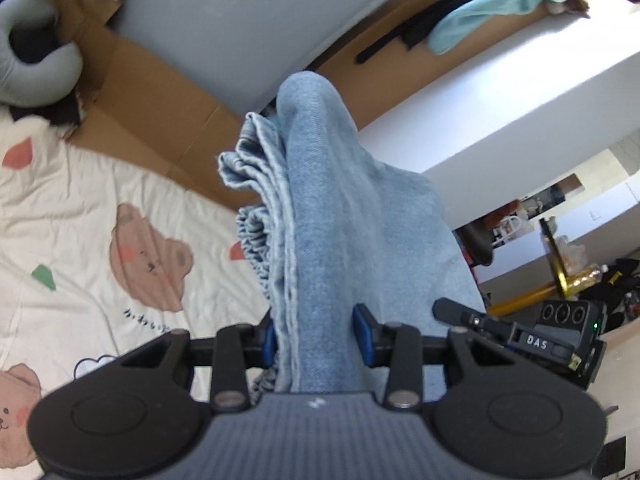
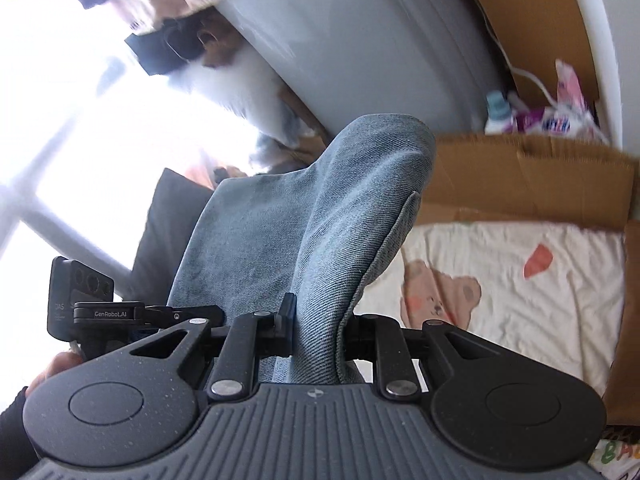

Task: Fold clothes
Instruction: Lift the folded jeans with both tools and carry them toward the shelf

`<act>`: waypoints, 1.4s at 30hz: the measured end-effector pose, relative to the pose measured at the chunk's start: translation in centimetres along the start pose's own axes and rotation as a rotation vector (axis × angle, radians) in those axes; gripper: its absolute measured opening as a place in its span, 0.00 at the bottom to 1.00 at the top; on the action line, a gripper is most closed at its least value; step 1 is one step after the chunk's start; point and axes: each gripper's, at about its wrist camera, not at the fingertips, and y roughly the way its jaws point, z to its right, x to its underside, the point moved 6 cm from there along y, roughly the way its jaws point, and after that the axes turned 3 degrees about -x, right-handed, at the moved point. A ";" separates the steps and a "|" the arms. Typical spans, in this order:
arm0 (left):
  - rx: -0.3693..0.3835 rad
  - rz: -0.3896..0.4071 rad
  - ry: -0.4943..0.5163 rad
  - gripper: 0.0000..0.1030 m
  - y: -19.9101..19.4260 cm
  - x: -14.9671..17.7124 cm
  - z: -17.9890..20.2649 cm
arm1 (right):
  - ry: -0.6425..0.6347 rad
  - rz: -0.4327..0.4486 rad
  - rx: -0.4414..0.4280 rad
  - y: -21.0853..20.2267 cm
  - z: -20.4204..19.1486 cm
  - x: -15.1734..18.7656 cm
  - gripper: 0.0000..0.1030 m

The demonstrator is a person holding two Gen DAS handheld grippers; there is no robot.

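Left gripper (image 1: 318,340) and right gripper (image 2: 316,332) each clamped tight on bunched jeans (image 1: 340,216) (lifted above bear-print sheet (image 1: 100,208)).

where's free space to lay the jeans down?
Both tongs, left and right, grip the jeans. Free: the bear-print sheet, bare between the cardboard wall and the left tongs; in the right view, bare sheet below the cardboard. Crowded: the cardboard's upper-left corner with the grey cushion, and the floor clutter at right.
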 end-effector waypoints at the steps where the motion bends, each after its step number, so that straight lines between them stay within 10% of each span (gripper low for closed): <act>1: 0.006 0.006 0.007 0.39 -0.5 -0.2 0.8 | -0.003 0.010 -0.001 -0.9 -0.6 -0.4 0.19; 20: 0.073 0.008 0.084 0.39 -2.0 -1.4 14.4 | -0.030 0.129 0.079 -15.5 -4.8 -7.1 0.19; 42: 0.190 -0.078 0.165 0.39 6.8 -0.7 21.8 | -0.027 0.194 0.260 -23.8 2.1 -9.0 0.19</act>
